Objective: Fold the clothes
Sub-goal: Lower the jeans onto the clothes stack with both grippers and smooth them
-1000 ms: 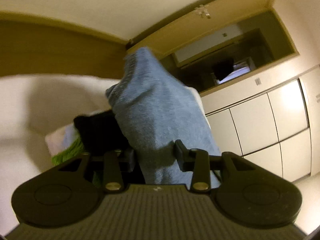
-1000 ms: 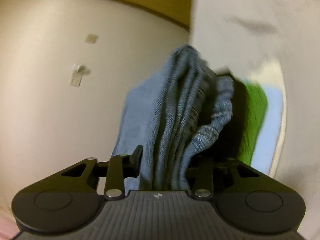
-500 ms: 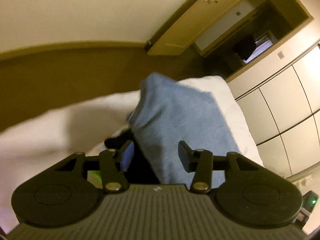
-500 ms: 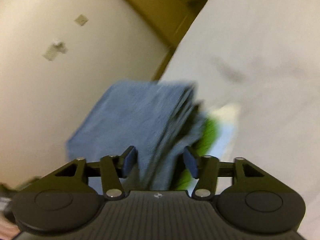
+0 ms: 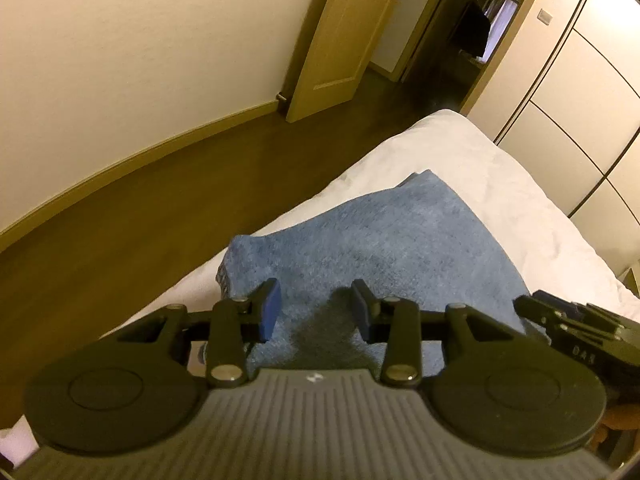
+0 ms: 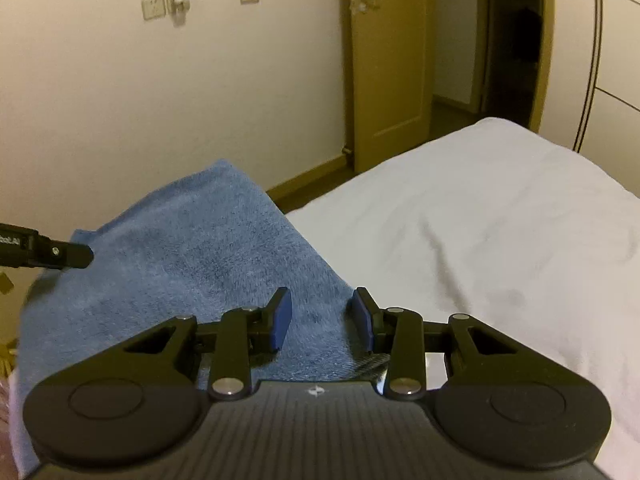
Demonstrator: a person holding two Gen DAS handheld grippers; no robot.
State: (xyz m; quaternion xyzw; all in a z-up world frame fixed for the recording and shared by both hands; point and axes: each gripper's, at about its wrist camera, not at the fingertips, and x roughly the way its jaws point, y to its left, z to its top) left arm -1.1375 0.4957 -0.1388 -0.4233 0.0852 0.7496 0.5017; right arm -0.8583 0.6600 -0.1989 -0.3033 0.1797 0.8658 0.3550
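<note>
A folded blue denim garment (image 5: 400,240) lies flat at the near left corner of the white bed (image 5: 500,184). My left gripper (image 5: 316,308) hovers over the garment's near edge. Its jaws are closing, with cloth lying under the gap and the pads not pressing on it. In the right wrist view the same garment (image 6: 192,248) fills the lower left. My right gripper (image 6: 322,316) is over its right near edge, jaws closing too, pads clear of the cloth. Each view also catches the tip of the other gripper at its side.
White bedding (image 6: 480,208) stretches away to the right of the garment. Brown floor (image 5: 160,208) runs along the bed's left side, below a cream wall. An open wooden door (image 6: 384,60) and a dark doorway stand beyond. White wardrobe doors (image 5: 580,100) line the right.
A second ago both grippers held the blue garment up off the bed. It now lies flat, with both jaws off it. Both views have rolled upright, and the green and black clothes are out of view.
</note>
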